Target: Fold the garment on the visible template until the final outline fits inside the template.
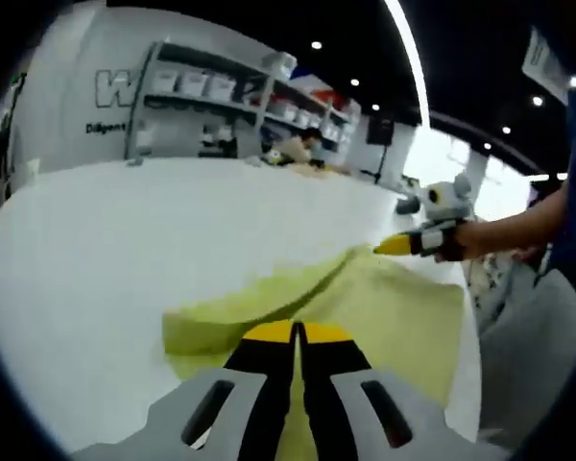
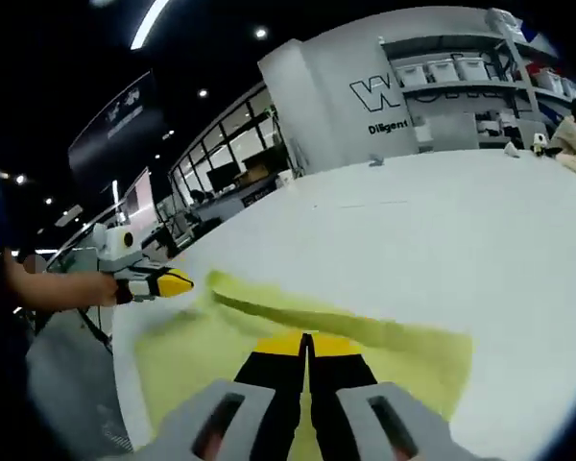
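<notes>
A pale yellow garment (image 1: 384, 307) lies on the white table (image 1: 125, 250), with one edge lifted into a raised fold. My left gripper (image 1: 298, 332) is shut, its yellow tips pinching the garment's near edge. My right gripper (image 1: 406, 244) comes in from the right, held by a hand, with its tip at the lifted far corner. In the right gripper view the garment (image 2: 365, 331) runs across the table (image 2: 442, 230) as a long ridge. The right gripper (image 2: 308, 339) is shut on the cloth. The left gripper (image 2: 163, 284) is at the garment's left corner.
Shelving with white bins (image 1: 221, 91) stands behind the table, and a person (image 1: 302, 149) sits at its far side. The table's edge (image 1: 475, 317) curves close on the right, beside the holder's arm (image 1: 518, 226). Windows and a wall with lettering (image 2: 389, 101) lie beyond.
</notes>
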{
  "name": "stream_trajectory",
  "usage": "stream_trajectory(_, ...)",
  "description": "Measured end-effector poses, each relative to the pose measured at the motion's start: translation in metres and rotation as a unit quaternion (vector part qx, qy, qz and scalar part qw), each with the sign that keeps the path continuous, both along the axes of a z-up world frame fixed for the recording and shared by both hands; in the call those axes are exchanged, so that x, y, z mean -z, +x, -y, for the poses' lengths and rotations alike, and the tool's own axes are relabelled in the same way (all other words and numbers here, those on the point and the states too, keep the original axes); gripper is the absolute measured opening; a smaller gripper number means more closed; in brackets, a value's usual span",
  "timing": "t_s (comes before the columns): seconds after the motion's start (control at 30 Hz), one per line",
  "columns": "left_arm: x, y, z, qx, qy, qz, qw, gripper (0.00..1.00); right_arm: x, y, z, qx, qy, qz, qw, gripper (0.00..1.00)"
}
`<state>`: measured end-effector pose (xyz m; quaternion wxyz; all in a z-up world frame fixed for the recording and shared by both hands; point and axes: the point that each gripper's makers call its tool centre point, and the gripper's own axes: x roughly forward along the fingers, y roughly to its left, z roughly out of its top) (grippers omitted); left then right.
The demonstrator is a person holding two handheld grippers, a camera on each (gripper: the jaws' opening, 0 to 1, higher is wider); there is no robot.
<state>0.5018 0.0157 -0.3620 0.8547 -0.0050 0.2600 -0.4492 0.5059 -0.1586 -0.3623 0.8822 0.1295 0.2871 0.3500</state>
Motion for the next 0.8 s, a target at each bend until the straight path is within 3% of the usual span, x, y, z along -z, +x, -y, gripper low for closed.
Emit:
stream_trajectory(0.07,0.009,0.015,0.0,-0.019,0.032,0.021,0.9991,0.03,0.006,0.007,-0.006,-0.01,-0.025,0.004,0.9996,0.0)
stream_trajectory(0.1,0.013,0.023,0.004,-0.026,0.017,0.012,0.9994,0.03,0.011,0.014,-0.011,-0.011,-0.017,-0.006,0.9998,0.0)
stream_trajectory(0.13,0.016,0.029,0.009,-0.047,-0.004,-0.017,0.9988,0.03,0.014,0.019,-0.018,-0.014,0.003,-0.022,0.9997,0.0)
stream_trajectory(0.17,0.021,0.035,0.007,-0.065,0.001,-0.024,0.9976,0.03,0.015,0.021,-0.024,-0.013,0.004,-0.028,0.9995,0.0)
stream_trajectory(0.23,0.027,0.051,-0.004,-0.115,0.042,-0.005,0.9925,0.03,0.018,0.038,-0.025,0.006,-0.031,-0.004,0.9995,0.0)
stream_trajectory(0.27,0.027,0.065,-0.016,-0.159,0.059,0.018,0.9854,0.04,0.016,0.044,-0.022,0.021,-0.047,0.012,0.9986,0.0)
stream_trajectory(0.3,0.025,0.075,-0.029,-0.211,0.054,0.017,0.9759,0.05,0.013,0.063,-0.002,0.079,-0.094,0.055,0.9909,0.0)
stream_trajectory(0.33,0.019,0.08,-0.035,-0.238,0.037,0.019,0.9703,0.06,0.011,0.071,0.012,0.122,-0.11,0.058,0.9847,0.0)
stream_trajectory(0.37,0.012,0.086,-0.042,-0.266,0.022,0.024,0.9634,0.07,0.008,0.076,0.024,0.161,-0.105,0.051,0.98,0.0)
stream_trajectory(0.4,0.005,0.089,-0.048,-0.286,0.007,0.03,0.9577,0.07,0.0,0.082,0.034,0.197,-0.062,0.047,0.9772,0.0)
stream_trajectory(0.43,-0.005,0.091,-0.053,-0.297,-0.01,0.037,0.954,0.07,-0.006,0.082,0.033,0.196,-0.036,0.051,0.9786,0.0)
stream_trajectory(0.53,-0.019,0.088,-0.06,-0.285,-0.016,0.053,0.9571,0.08,-0.014,0.069,0.034,0.147,-0.054,0.067,0.9855,0.0)
stream_trajectory(0.67,-0.031,0.075,-0.073,-0.265,-0.051,0.054,0.9614,0.14,-0.031,0.036,0.043,0.141,0.006,0.068,0.9876,0.0)
stream_trajectory(0.73,-0.038,0.058,-0.071,-0.244,-0.061,0.05,0.9665,0.17,-0.032,0.015,0.057,0.135,0.008,0.066,0.9886,0.0)
stream_trajectory(0.8,-0.039,0.052,-0.071,-0.233,-0.061,0.051,0.9693,0.19,-0.032,0.009,0.06,0.133,0.006,0.065,0.989,0.02)
